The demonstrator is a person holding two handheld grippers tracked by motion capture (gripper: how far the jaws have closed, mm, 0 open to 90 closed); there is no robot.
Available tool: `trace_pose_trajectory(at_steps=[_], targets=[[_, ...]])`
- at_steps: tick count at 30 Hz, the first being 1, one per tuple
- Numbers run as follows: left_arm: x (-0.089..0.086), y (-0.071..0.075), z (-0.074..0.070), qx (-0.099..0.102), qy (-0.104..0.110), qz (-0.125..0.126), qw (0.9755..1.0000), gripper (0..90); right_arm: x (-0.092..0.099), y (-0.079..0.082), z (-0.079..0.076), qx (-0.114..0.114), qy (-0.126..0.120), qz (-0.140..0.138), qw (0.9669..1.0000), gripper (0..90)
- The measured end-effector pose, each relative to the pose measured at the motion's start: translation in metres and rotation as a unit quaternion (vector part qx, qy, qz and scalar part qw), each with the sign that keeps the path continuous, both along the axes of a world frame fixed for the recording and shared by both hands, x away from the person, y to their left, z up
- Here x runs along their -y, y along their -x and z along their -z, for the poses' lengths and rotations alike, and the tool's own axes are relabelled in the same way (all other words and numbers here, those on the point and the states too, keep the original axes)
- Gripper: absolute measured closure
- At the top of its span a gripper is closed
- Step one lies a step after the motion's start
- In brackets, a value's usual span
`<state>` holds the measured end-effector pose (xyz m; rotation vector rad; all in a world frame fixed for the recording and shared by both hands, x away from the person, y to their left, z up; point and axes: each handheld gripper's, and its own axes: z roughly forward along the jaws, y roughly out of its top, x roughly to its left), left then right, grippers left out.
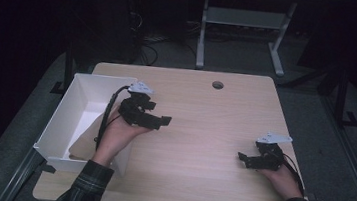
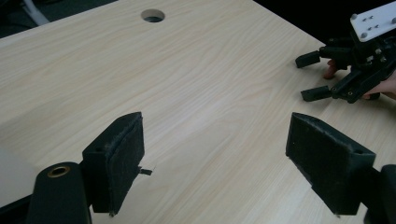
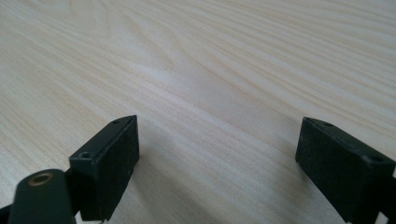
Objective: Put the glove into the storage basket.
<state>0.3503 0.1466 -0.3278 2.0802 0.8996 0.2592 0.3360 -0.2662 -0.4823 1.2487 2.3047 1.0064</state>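
Observation:
My left gripper (image 1: 157, 113) is held above the left part of the light wood table (image 1: 203, 133), just right of a white bin (image 1: 59, 118). Its jaws stand wide apart with nothing between them, as the left gripper view (image 2: 219, 154) confirms over bare wood. Near the table's right front edge, my right gripper (image 1: 246, 155) rests low, pointing left. It is open too, with only wood grain between its jaws (image 3: 219, 158). The left gripper view also catches the right gripper (image 2: 312, 77) farther off, jaws parted.
The white bin overhangs the table's left edge, and a tan sheet (image 1: 85, 143) lies inside it, partly hidden by the left forearm. A round cable hole (image 1: 218, 85) (image 2: 153, 15) sits at the table's far middle. Another table's metal legs (image 1: 202, 32) stand beyond.

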Motion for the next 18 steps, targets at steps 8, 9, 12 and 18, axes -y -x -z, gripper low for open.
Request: trace_pose_trajectory(at_steps=[8,9,12,18], targets=[[0.033,0.006,0.026,0.005,-0.021,0.019,0.9996,19.1,0.000,0.000,0.000,0.001,0.000,-0.001,1.0000,12.9],[0.035,0.006,0.029,0.004,-0.022,0.021,0.9995,19.0,0.000,0.000,0.000,0.002,0.001,-0.001,1.0000,13.0],[0.043,0.009,0.043,-0.006,-0.022,0.028,0.9993,19.0,0.000,0.000,0.000,0.000,0.000,-0.001,1.0000,12.9],[0.055,0.013,0.070,-0.013,-0.045,0.040,0.9981,19.0,0.000,0.000,0.000,0.000,0.000,0.000,1.0000,13.0]])
